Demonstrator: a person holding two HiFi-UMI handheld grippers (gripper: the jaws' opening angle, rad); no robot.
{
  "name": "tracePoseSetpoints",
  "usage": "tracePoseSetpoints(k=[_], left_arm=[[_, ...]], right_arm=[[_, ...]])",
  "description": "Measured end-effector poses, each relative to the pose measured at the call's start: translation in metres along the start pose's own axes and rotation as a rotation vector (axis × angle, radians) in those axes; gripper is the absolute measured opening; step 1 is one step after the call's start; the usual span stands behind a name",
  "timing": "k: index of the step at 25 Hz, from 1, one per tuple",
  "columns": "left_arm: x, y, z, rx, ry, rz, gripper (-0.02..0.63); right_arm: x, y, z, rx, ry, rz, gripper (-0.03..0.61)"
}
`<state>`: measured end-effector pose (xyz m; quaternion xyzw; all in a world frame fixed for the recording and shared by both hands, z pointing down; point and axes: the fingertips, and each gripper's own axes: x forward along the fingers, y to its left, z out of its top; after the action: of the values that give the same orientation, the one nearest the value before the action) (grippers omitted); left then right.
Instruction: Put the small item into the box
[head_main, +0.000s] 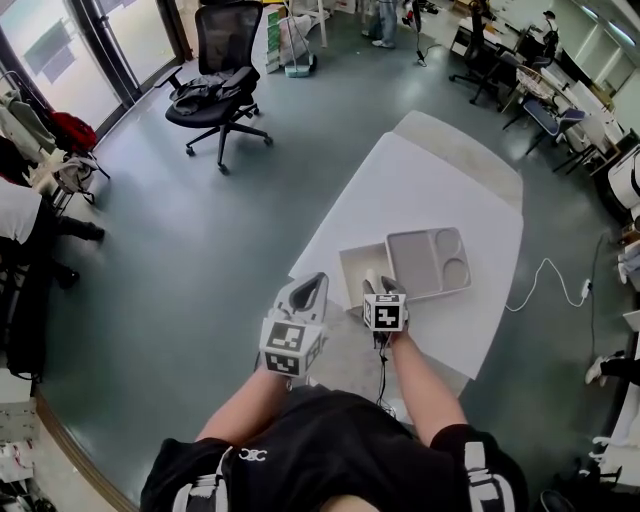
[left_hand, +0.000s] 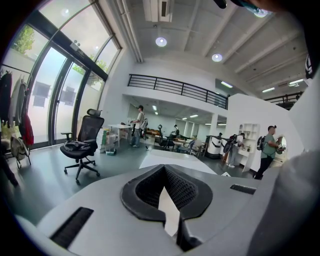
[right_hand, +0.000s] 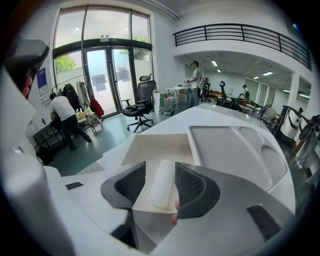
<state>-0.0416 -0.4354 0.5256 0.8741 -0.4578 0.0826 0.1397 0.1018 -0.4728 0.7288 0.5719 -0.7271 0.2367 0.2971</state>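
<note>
An open white box (head_main: 353, 262) sits near the front of the white table (head_main: 420, 170). A small white cylinder-shaped item (right_hand: 161, 186) lies lengthwise on the floor of the box (right_hand: 150, 147). My right gripper (head_main: 381, 291) hangs over the box's near edge. In the right gripper view it (right_hand: 160, 169) is open, with the item between its dark pads (right_hand: 189, 184) and a gap on each side. My left gripper (head_main: 311, 289) is held up to the left of the box, off the table's edge. Its pads (left_hand: 185, 192) meet at the tip, with nothing between them.
A grey tray-like lid (head_main: 428, 262) with a round recess lies against the box's right side. A black office chair (head_main: 222, 75) stands on the floor far to the left. A white cable (head_main: 548, 278) runs over the floor right of the table. People stand far off.
</note>
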Motion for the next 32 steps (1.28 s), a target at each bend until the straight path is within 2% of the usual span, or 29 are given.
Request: tracePoseSetpoints(k=[5,14,22,32], left_arm=[[-0.004,-0.01,0.003,-0.002,-0.011,-0.003,0.005],[-0.016,-0.037,0.01,-0.007,-0.041,-0.011,0.005],[-0.03,-0.071,0.016,0.012,-0.066,-0.02,0.005],[-0.047,-0.123,0.016,0.048,-0.093,-0.027,0.005]], right_arm=[[-0.027,-0.004,0.017,0.016,-0.089,-0.004,0.152],[-0.116,-0.018,0.07,0.037,-0.393,-0.06,0.033],[-0.211,-0.029,0.104,0.043,-0.611,-0.092,0.012],[-0.306,-0.045,0.091,0.059,-0.766,-0.097,0.012]])
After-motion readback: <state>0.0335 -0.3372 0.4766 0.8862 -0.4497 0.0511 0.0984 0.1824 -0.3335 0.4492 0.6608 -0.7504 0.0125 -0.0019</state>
